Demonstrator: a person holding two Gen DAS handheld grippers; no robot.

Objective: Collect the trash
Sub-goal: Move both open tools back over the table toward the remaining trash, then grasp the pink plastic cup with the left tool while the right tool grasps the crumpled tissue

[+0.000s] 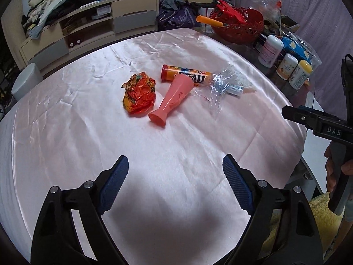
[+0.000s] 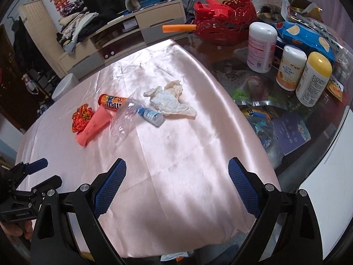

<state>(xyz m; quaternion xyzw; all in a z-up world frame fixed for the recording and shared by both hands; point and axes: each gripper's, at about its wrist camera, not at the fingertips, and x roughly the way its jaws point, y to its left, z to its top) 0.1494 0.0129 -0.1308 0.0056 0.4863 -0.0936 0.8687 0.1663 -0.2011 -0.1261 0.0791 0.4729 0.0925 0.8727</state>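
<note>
Claws: left claw and right claw wide, empty, low in frame. Risk: clear wrapper slipping on satin worktop.

black gripper, blue ridged pads

Pink satin cloth over table; wrapper, vase, tube, tissue atop
</note>
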